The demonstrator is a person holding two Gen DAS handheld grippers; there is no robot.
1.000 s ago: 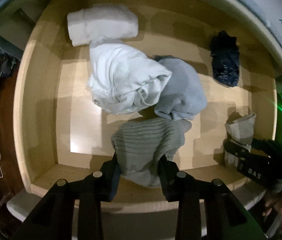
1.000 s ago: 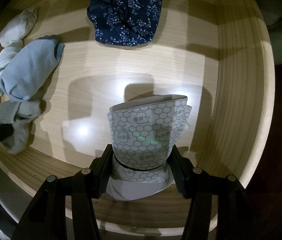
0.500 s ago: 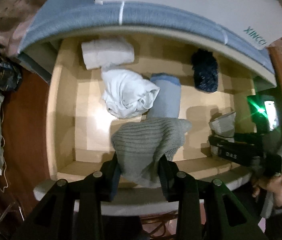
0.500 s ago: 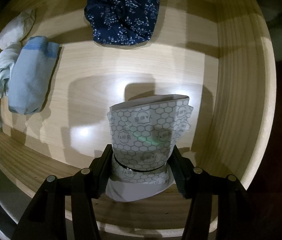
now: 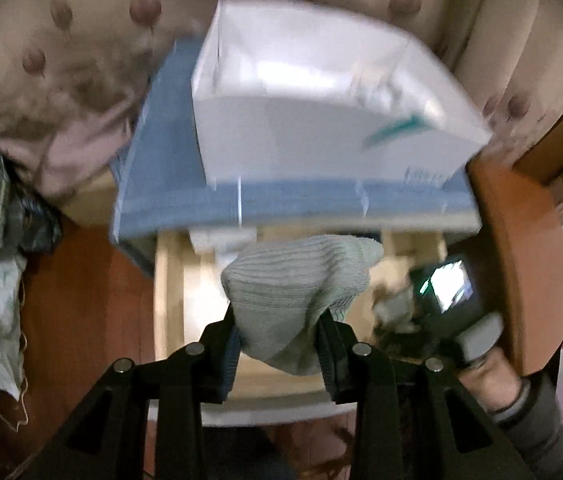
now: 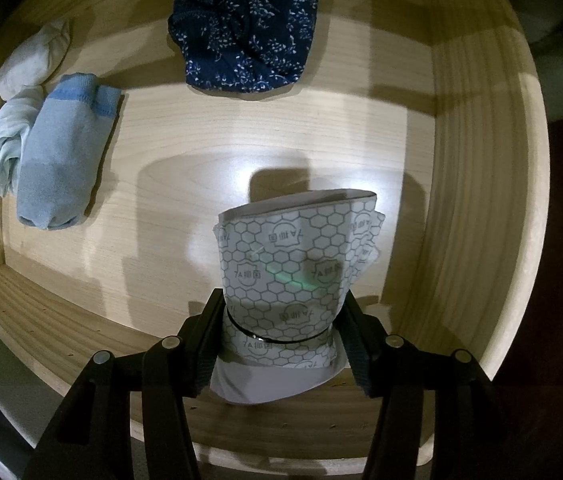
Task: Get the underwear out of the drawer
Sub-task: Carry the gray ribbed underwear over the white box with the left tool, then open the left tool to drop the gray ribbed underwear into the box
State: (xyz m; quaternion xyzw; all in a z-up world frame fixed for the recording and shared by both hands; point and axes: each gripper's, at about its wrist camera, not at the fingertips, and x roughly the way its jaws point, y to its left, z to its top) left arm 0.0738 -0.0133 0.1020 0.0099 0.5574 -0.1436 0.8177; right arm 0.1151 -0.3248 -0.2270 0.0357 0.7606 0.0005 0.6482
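Lifting clear, the left gripper (image 5: 277,344) has carried the grey knit (image 5: 295,292) up out of the drawer (image 6: 481,184), jaws clamped on it. Right gripper (image 6: 277,344) stays low inside, clamped on the hexagon-print bundle (image 6: 293,264), which likely comes out next.

Both grippers are matte black, the left gripper (image 5: 277,344) and right gripper (image 6: 277,344), with silver rivets; a grey sleeve (image 5: 529,424) shows.

The left gripper (image 5: 277,344) pinches a grey ribbed garment (image 5: 297,292) between its fingers; beyond it lies the wooden drawer (image 5: 169,292) (blurred), a white box (image 5: 321,120) above.
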